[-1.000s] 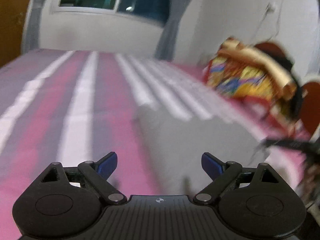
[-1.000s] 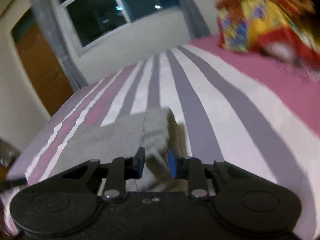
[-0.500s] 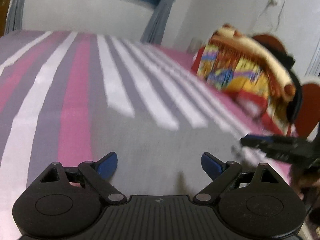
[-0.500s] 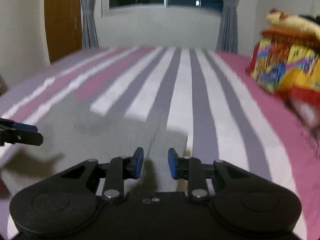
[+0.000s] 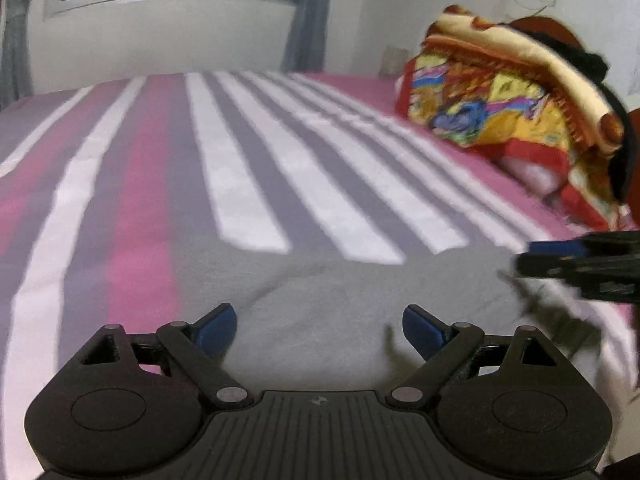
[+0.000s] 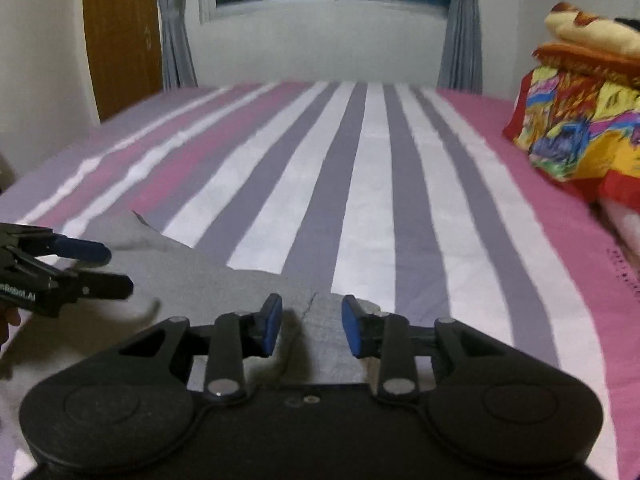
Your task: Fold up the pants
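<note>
Grey pants (image 5: 340,300) lie flat on the striped bed sheet (image 5: 240,168), near its front edge. My left gripper (image 5: 320,330) hovers over them, open wide with nothing between its fingers. In the right wrist view it shows at the left edge as the left gripper (image 6: 118,272) above the pants (image 6: 200,276). My right gripper (image 6: 312,326) is at the pants' right corner with its jaws opening. The cloth's edge lies under the gap, and the pads do not press on it. The left wrist view catches the right gripper (image 5: 526,258) at its right edge.
A pile of folded colourful blankets (image 6: 580,128) sits on the bed's right side, also seen as the blankets (image 5: 500,112). A window with grey curtains (image 6: 460,28) is behind the bed, and a wooden door (image 6: 120,40) stands at the far left.
The right gripper's jaws have spread apart and let go of the pants' corner, and its view has rolled level. The left gripper has moved in over the grey cloth, still open.
</note>
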A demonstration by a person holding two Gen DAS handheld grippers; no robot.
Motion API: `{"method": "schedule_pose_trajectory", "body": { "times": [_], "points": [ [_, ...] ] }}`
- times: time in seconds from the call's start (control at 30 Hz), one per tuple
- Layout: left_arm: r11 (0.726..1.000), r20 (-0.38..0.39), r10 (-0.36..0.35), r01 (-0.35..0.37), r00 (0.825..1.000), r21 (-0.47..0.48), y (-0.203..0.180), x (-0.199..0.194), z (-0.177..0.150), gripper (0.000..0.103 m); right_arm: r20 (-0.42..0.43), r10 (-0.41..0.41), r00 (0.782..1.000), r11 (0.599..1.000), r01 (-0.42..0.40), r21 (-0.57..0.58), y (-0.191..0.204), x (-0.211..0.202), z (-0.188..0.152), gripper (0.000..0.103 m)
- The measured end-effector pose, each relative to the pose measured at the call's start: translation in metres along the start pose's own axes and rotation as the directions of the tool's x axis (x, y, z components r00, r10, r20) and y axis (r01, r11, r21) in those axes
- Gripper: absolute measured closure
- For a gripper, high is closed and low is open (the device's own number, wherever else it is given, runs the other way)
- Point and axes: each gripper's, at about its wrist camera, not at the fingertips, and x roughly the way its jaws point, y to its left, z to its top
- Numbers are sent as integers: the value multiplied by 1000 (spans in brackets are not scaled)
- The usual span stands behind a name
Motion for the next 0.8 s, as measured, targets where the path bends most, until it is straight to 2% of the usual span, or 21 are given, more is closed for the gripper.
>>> {"method": "schedule_pose_trajectory", "body": {
  "times": [0.07,0.1,0.2,0.23,0.3,0.37,0.4,0.47,0.53,0.57,0.6,0.67,0.73,0.8],
  "points": [
    [998,-57,45,-42,997,45,4,12,-9,13,-85,-26,996,1000,25,-16,1,14,-14,61],
    [995,-57,60,-55,997,80,1,12,-12,13,-115,-34,993,999,32,-23,0,23,-20,57],
    [993,-31,75,-71,997,99,-9,-11,-8,13,-97,-39,994,999,42,23,-2,11,-15,57],
    [994,-6,67,-66,998,87,-9,-25,-8,13,-68,-34,997,999,36,30,-2,-1,-12,59],
    [995,39,73,-76,997,66,-8,-50,-14,13,-9,-12,1000,999,13,34,1,-28,-13,57],
    [997,28,78,-78,997,21,0,-64,-29,13,8,0,1000,999,-1,36,4,-43,-24,54],
    [996,1,84,-84,996,2,6,-64,-39,13,-12,-3,1000,1000,3,30,4,-42,-29,51],
    [994,-76,101,-104,992,-25,18,-51,-58,12,-123,-26,992,1000,27,6,7,-23,-48,50],
    [989,-80,60,-70,995,-133,31,-51,-66,12,-144,8,990,996,4,86,-3,-16,-54,50],
    [985,-82,63,-75,995,-153,34,-56,-65,13,-156,20,988,990,2,138,-8,-17,-50,50],
    [985,-73,77,-87,994,-151,33,-62,-63,13,-151,20,988,987,5,162,-9,-22,-46,51],
    [987,-37,80,-84,996,-137,29,-80,-62,13,-102,6,995,991,8,135,-4,-41,-37,57],
    [986,-3,78,-77,997,-149,30,-97,-66,13,-54,8,999,993,-2,115,0,-59,-35,54],
    [984,-6,84,-84,996,-155,31,-104,-74,13,-32,18,999,992,-14,129,0,-71,-39,53]
  ]
}}
